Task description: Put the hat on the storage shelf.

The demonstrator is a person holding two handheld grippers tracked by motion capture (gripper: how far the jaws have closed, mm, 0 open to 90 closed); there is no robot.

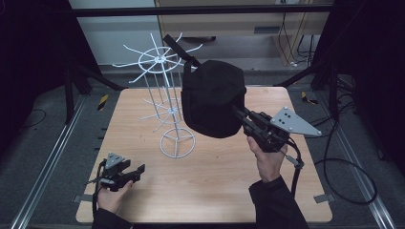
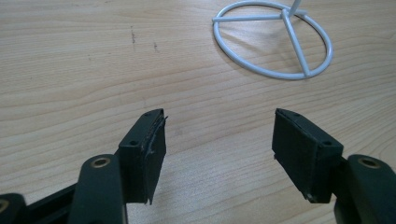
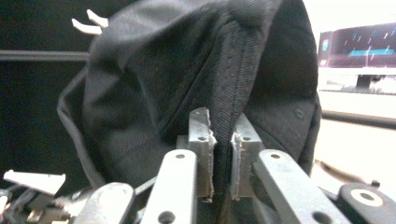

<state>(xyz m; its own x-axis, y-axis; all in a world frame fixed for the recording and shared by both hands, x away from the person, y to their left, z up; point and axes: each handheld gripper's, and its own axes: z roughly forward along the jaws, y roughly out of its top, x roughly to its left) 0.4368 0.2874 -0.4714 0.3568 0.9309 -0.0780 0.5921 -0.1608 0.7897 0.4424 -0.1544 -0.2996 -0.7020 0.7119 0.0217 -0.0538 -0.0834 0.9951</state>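
Black cap pinched up beside the white wire rack

The right gripper (image 1: 242, 117) has its fingers (image 3: 201, 140) clamped on a fold of the black cap (image 1: 212, 98), held off the table beside the wire rack (image 1: 165, 95); the left gripper (image 2: 218, 144) rests low, fingers apart, over bare table (image 2: 84, 70)

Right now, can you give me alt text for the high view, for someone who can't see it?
The right gripper holds a black cap in the air beside a white wire rack standing on a wooden table. The left gripper rests open near the table's front left corner, holding nothing.
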